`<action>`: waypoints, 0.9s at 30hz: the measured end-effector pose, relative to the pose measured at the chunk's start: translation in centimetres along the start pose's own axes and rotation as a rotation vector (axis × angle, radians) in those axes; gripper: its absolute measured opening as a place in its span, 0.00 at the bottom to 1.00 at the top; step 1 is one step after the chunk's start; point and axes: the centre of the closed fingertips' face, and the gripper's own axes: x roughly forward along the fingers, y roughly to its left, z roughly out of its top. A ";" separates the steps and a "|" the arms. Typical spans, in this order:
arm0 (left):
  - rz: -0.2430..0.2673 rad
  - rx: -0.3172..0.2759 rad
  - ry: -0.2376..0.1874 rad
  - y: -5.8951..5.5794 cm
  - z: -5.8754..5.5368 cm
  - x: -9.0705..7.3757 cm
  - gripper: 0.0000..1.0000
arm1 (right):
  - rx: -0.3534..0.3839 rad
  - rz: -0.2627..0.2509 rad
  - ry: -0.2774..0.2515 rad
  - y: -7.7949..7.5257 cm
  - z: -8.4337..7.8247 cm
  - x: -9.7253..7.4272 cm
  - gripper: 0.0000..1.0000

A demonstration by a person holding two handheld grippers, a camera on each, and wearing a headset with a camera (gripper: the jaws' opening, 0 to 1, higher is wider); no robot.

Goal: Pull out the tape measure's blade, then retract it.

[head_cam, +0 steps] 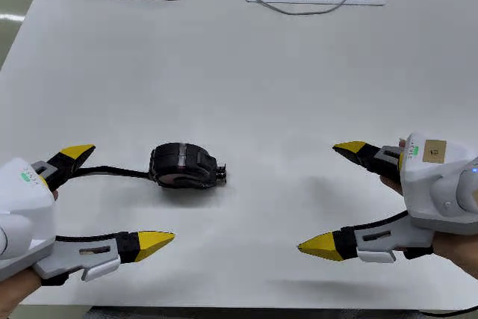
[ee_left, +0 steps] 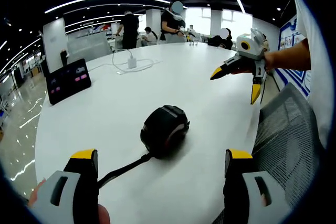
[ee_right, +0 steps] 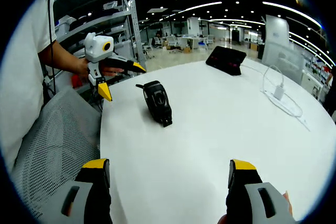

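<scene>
The tape measure [head_cam: 185, 166] lay on the table [head_cam: 246, 72], close at the left gripper's [head_cam: 127, 193] twelve o'clock. Its blade end pointed toward three o'clock, at the farther right gripper [head_cam: 323, 196]. Both grippers gaped, released.

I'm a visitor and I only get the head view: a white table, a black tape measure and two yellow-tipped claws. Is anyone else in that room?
Observer: Yes. The left gripper view shows several people standing beyond the far end of the table.
Operator: Is there anywhere to sit?
Observer: A grey mesh chair stands right at the table's edge.
Operator: What's off to the person's left?
Observer: In the right gripper view, tall metal shelving rises behind the left hand-held gripper.
</scene>
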 end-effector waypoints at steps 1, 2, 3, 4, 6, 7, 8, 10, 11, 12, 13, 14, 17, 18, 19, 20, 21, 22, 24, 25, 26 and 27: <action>-0.006 -0.006 -0.001 0.0 0.0 -0.1 0.99 | 0.003 -0.002 0.000 0.0 -0.1 -0.2 0.93; -0.004 -0.006 0.001 0.0 0.0 -0.1 0.99 | 0.006 -0.004 0.000 -0.1 -0.2 -0.3 0.93; -0.001 -0.003 0.003 0.1 0.0 -0.2 0.99 | 0.007 -0.007 0.000 -0.1 -0.3 -0.4 0.93; -0.001 0.003 0.006 0.1 -0.1 -0.2 0.99 | 0.009 -0.010 0.001 -0.2 -0.5 -0.6 0.94; -0.003 0.002 0.006 0.1 -0.2 -0.4 0.99 | 0.015 -0.015 -0.004 -0.3 -0.6 -0.9 0.94; -0.003 0.002 0.008 0.1 -0.2 -0.4 0.99 | 0.016 -0.019 -0.006 -0.3 -0.6 -1.0 0.95; -0.003 0.002 0.011 0.1 -0.3 -0.5 0.99 | 0.019 -0.020 -0.008 -0.3 -0.7 -1.1 0.95; -0.007 0.002 0.013 0.1 -0.5 -0.7 0.99 | 0.021 -0.024 -0.009 -0.3 -0.9 -1.3 0.96; -0.009 0.001 0.015 0.1 -0.5 -0.8 0.99 | 0.026 -0.025 -0.005 -0.2 -1.0 -1.5 0.96; -0.011 0.001 0.013 0.1 -0.5 -0.9 0.99 | 0.027 -0.025 -0.004 -0.2 -1.1 -1.5 0.96; -0.012 0.000 0.013 0.1 -0.5 -1.0 0.99 | 0.028 -0.026 -0.002 -0.1 -1.2 -1.6 0.96; -0.018 0.000 0.017 0.0 -0.7 -1.1 0.99 | 0.028 -0.027 0.002 -0.1 -1.3 -1.7 0.97; -0.029 0.005 0.017 -0.1 -0.7 -1.3 0.99 | 0.032 -0.029 0.003 0.2 -1.5 -1.9 0.98; -0.032 0.006 0.020 -0.2 -0.8 -1.4 0.99 | 0.033 -0.030 0.003 0.2 -1.6 -2.0 0.99; -0.034 0.009 0.023 -0.2 -0.9 -1.5 0.99 | 0.034 -0.031 0.005 0.3 -1.7 -2.1 0.99; -0.036 0.010 0.025 -0.2 -1.0 -1.6 0.99 | 0.034 -0.031 0.008 0.4 -1.8 -2.1 0.99; -0.035 0.014 0.028 -0.1 -1.1 -1.7 0.99 | 0.032 -0.033 0.012 0.5 -1.9 -2.3 0.99; -0.037 0.014 0.028 -0.2 -1.1 -1.8 0.99 | 0.030 -0.033 0.014 0.5 -2.0 -2.3 0.99; -0.041 0.012 0.030 -0.2 -1.2 -1.9 0.99 | 0.031 -0.035 0.014 0.6 -2.1 -2.6 0.99; -0.041 0.016 0.032 -0.2 -1.3 -1.9 0.99 | 0.032 -0.036 0.013 0.6 -2.1 -2.7 0.99; -0.047 0.017 0.032 -0.3 -1.3 -1.9 0.99 | 0.035 -0.037 0.014 0.6 -2.2 -2.8 0.99; -0.048 0.016 0.031 -0.4 -1.3 -2.0 0.99 | 0.036 -0.038 0.015 0.6 -2.3 -2.9 0.99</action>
